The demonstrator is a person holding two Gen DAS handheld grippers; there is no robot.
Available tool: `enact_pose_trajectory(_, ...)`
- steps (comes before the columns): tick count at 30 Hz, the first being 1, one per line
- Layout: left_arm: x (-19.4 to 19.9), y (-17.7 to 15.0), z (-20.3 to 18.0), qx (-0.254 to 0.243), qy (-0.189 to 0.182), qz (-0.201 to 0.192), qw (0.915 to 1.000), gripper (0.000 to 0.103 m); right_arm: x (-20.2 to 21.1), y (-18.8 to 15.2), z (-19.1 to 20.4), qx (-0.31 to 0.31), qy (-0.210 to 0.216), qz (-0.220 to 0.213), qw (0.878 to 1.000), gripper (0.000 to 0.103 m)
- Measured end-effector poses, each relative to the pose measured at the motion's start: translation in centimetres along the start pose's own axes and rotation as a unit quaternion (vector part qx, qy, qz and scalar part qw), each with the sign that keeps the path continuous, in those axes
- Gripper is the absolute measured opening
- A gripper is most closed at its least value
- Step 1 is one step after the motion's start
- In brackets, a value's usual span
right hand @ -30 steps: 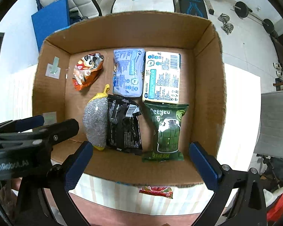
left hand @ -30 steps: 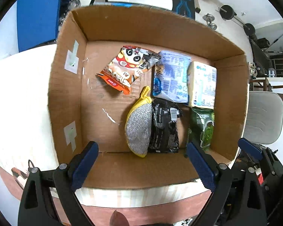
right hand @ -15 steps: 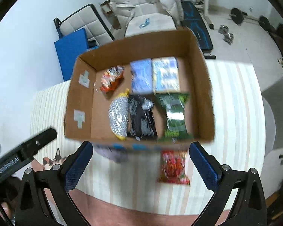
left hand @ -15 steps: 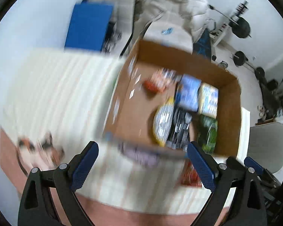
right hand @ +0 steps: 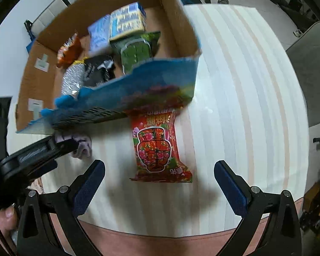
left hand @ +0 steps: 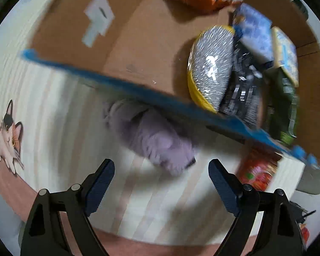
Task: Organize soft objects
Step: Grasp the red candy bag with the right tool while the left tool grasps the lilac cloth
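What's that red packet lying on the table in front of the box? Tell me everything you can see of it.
The red snack packet is a glossy, crinkly plastic pouch with crimped ends, printed with a red and pink flowered shape, green touches and yellow lettering. It looks sealed. It lies flat on the striped tablecloth, its far end tucked against the cardboard box and its blue outer wall. Nothing holds it: the right tool hangs open above it, pads on either side, not touching.

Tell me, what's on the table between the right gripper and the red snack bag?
Nothing: in the right wrist view only bare striped tablecloth lies between the open right gripper and the red snack bag.
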State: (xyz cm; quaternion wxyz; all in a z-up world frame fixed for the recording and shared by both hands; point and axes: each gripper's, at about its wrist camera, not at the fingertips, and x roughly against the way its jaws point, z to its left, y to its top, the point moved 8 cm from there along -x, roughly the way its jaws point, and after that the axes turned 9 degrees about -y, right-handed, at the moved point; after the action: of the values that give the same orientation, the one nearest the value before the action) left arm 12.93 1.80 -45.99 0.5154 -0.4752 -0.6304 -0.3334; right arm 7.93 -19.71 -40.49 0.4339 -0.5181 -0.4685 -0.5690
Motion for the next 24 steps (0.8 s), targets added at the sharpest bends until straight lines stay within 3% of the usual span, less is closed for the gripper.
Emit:
enact_pose_trajectory(6,-0.1,-1.0,4.6,0.028,0.029,0.015,0.9991,0.09,-1.2,0.3,0.5,0.022,-0.014,0.007,1.0,0.103)
enact_pose_trajectory(12,3.8,-3.1,11.3,0.08,0.019,-0.002,0.9966,0.09,-2.6,0.8,1.4,0.039,-0.014,0.021,0.999,0.103)
enact_pose_trajectory(19,3.9,0.0,10.5,0.074,-0.023,-0.01,0.9969,0.09,-5.2,1.5,2.2,0.04,-0.022,0.042,0.998,0.103)
enact_pose_trajectory(24,0.7,2.0,9.1,0.028,0.011,0.022,0.9993,0.089,-6.9,1.6,2.4,0.024,-0.026,0.054,0.998,0.103)
